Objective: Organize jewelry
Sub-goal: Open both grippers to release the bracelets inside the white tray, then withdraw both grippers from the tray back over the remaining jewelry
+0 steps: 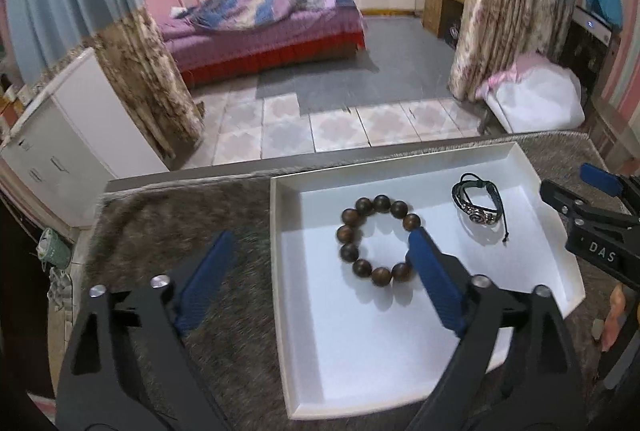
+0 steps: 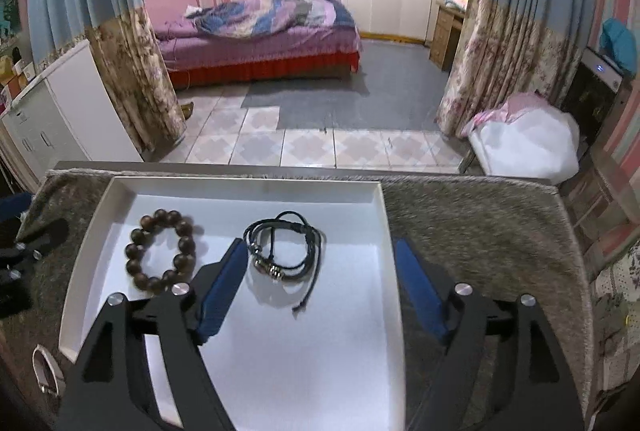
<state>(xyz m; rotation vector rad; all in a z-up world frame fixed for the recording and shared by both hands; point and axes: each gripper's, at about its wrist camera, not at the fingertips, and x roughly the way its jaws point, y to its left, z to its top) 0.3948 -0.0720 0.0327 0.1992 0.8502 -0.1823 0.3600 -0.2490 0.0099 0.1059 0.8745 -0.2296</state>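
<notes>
Lying inside the white tray (image 1: 280,271): a wooden bead bracelet (image 1: 376,245) toward its left side, a black cord bracelet (image 2: 284,251) toward its middle. Tray sits on a grey furry mat (image 2: 480,231). Left gripper (image 1: 320,255) fingers wide apart, straddling the tray's left wall, holding nothing. Right gripper (image 2: 320,267) fingers wide, straddling the tray's right wall, empty, left finger just beside the cord bracelet.

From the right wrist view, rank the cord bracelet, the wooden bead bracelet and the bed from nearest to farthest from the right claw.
1. Cord bracelet, in the tray just ahead of the right claw.
2. Wooden bead bracelet, further left in the tray.
3. Bed, across the room.
</notes>
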